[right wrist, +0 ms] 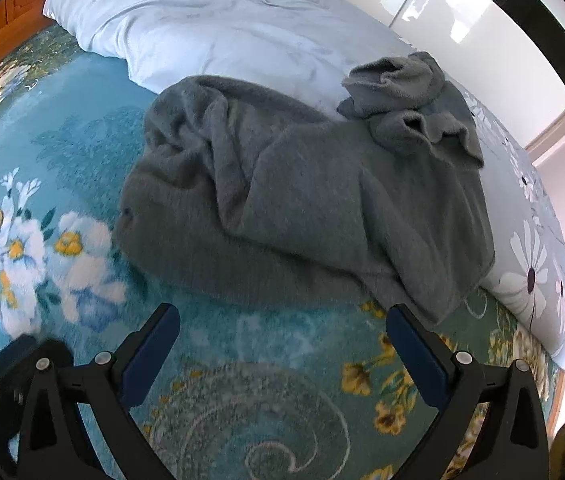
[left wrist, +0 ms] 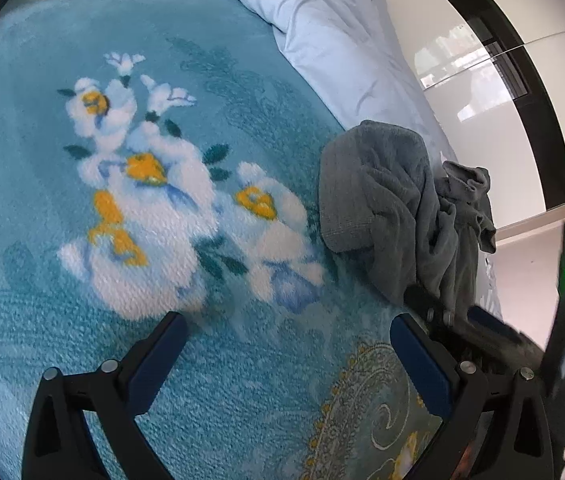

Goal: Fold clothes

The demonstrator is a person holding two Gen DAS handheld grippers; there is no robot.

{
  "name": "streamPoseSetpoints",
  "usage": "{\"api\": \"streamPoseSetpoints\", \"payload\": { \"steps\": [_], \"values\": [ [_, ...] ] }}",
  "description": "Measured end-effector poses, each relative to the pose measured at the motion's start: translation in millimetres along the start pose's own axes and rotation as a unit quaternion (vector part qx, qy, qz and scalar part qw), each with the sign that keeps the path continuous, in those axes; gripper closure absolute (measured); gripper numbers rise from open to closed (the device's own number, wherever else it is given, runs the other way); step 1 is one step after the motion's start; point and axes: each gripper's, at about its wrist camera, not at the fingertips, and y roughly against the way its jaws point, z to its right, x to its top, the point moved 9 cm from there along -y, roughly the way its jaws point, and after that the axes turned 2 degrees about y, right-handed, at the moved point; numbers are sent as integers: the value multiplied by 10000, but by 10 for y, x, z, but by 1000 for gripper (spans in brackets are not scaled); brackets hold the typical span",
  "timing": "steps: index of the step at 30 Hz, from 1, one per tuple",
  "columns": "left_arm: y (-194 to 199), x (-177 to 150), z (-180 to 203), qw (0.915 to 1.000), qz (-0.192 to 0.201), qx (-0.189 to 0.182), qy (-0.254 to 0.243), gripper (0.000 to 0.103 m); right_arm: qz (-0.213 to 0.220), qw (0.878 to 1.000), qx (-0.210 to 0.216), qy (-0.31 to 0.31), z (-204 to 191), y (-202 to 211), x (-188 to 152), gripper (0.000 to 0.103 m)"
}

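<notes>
A grey fleece garment [right wrist: 302, 196] lies crumpled on a teal floral blanket [right wrist: 82, 152], its sleeves bunched at the far right. In the left wrist view it [left wrist: 394, 208] sits at the right. My right gripper [right wrist: 282, 320] is open and empty, just short of the garment's near hem. My left gripper [left wrist: 288, 328] is open and empty over the blanket [left wrist: 82, 40], left of the garment. The right gripper's body [left wrist: 522, 344] shows at the left wrist view's lower right.
A pale blue duvet [right wrist: 218, 20] lies beyond the garment, also in the left wrist view [left wrist: 322, 32]. A white daisy-print sheet [right wrist: 534, 272] edges the bed at right. White glossy wardrobe doors [left wrist: 482, 60] stand behind. A wooden headboard [right wrist: 10, 16] is at far left.
</notes>
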Motion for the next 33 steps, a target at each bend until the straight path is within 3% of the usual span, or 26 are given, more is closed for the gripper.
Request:
{"api": "streamPoseSetpoints", "payload": {
  "steps": [4, 7, 9, 12, 14, 17, 25, 28, 33],
  "values": [
    [71, 38, -80, 9997, 4, -151, 191, 0, 86, 9998, -187, -68, 194, -74, 260, 0],
    [217, 63, -108, 9996, 149, -172, 192, 0, 180, 9998, -83, -33, 248, -87, 462, 1],
    [288, 80, -116, 9993, 238, -198, 209, 0, 209, 9997, 61, -71, 259, -67, 552, 11],
    [389, 45, -146, 9990, 295, -211, 243, 0, -28, 9995, 223, -208, 269, -103, 567, 45],
    [479, -13, -174, 9989, 327, -202, 258, 0, -216, 9986, 270, -391, 311, -114, 508, 77],
    [615, -8, -220, 9982, 421, -259, 343, 0, -221, 9954, 452, -818, 431, 31, 413, 95],
    [897, -111, -468, 9896, 544, -380, 1273, 0, 324, 9828, 1318, -1254, 730, 960, -54, 100],
    [1038, -139, -468, 9889, 616, -427, 1284, 0, 393, 9703, 1799, -1566, 616, 1160, 42, 100],
    [1428, -184, -535, 9850, 856, -598, 1371, 0, 657, 9488, 2735, -1438, 345, 1835, -511, 100]
  ]
}}
